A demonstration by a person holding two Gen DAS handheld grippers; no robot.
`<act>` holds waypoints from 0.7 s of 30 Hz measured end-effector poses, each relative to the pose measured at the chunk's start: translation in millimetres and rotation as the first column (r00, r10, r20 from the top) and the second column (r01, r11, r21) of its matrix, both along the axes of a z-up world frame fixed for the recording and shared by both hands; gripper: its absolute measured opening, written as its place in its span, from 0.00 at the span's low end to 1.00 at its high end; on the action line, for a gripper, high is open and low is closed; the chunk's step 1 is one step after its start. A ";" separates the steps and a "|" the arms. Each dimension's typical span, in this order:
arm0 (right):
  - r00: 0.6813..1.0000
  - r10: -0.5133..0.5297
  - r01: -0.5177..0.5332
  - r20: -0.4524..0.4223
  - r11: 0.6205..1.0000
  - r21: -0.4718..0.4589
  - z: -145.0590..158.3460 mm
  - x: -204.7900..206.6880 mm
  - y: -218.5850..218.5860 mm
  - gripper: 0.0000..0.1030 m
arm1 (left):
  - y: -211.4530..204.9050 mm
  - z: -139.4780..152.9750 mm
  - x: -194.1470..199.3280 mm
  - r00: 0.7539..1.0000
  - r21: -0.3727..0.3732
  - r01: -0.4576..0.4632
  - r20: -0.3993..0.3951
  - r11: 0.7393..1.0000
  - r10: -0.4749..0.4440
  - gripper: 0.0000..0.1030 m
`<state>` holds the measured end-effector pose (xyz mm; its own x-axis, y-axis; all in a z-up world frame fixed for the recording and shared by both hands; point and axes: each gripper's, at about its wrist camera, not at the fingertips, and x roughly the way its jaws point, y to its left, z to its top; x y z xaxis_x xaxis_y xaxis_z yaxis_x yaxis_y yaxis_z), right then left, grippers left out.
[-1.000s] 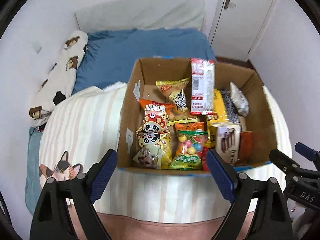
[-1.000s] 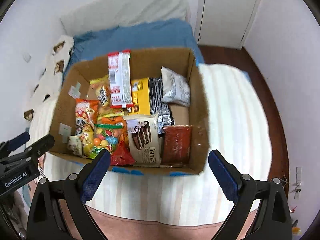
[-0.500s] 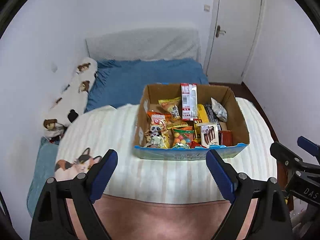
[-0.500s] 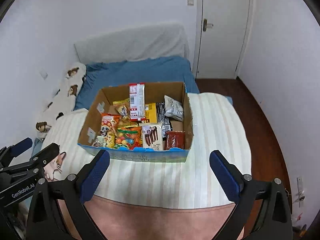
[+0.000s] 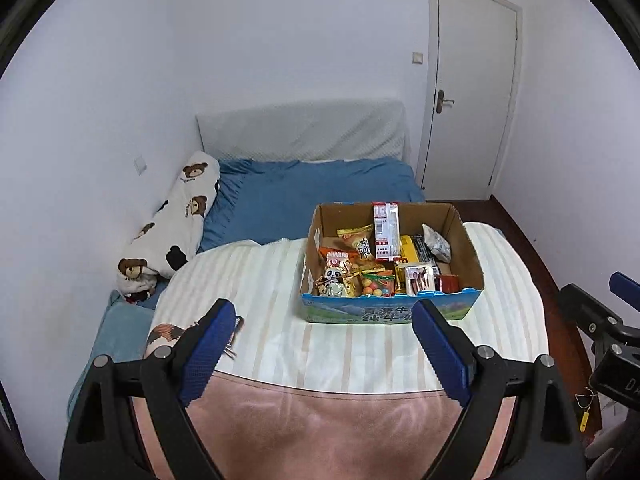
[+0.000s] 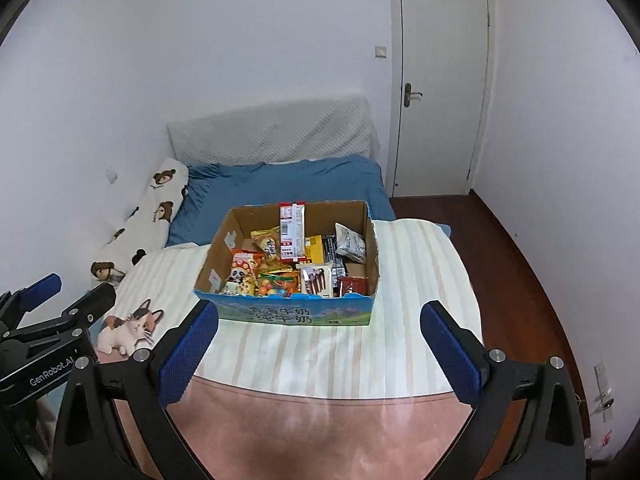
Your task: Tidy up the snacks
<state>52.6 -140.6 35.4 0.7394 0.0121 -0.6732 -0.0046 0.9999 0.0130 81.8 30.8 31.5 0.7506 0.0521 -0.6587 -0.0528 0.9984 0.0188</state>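
An open cardboard box with a blue printed front stands on a striped blanket on the bed; it also shows in the right wrist view. Several snack packs stand packed inside: a tall red-and-white pack, a panda pack, a candy bag, a white biscuit box. My left gripper is open and empty, well short of the box. My right gripper is open and empty, also short of it.
The striped blanket has a cat print at its left. A bear-print bolster lies along the left wall on a blue sheet. A closed white door and dark wood floor are at the right.
Both grippers have pulled back and up from the box, so it looks much smaller and the whole room shows. Both stayed open and empty.
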 end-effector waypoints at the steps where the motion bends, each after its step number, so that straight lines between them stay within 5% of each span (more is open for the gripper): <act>1: 1.000 0.004 -0.004 0.007 1.000 0.001 3.8 -5.0 1.1 1.00 | 0.1 2.6 -4.3 1.000 0.000 0.000 0.007 1.000 0.000 0.88; 8: 0.999 0.020 -0.020 0.045 1.000 -0.020 13.4 -20.1 6.8 1.00 | -2.0 9.3 -18.9 0.999 -0.011 0.001 0.047 1.000 0.000 0.88; 12: 1.000 0.006 -0.006 0.015 1.000 -0.014 4.1 -10.0 1.7 1.00 | -3.6 5.9 -13.2 0.999 -0.012 0.000 0.042 1.000 0.001 1.00; 18: 0.998 -0.029 0.024 -0.056 0.996 -0.088 -20.5 19.3 -4.0 1.00 | -8.1 -3.7 5.8 0.999 -0.003 -0.003 0.033 1.000 0.003 1.00; 21: 0.997 -0.022 0.019 -0.079 0.999 -0.044 -32.7 33.9 -11.7 1.00 | -10.6 -14.4 22.5 1.000 -0.005 -0.005 -0.002 1.000 0.005 1.00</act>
<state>86.5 -152.3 2.7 0.6832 -0.0324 -0.7295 0.0151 0.9994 -0.0303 104.3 20.2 17.2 0.7490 0.0524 -0.6605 -0.0576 0.9982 0.0139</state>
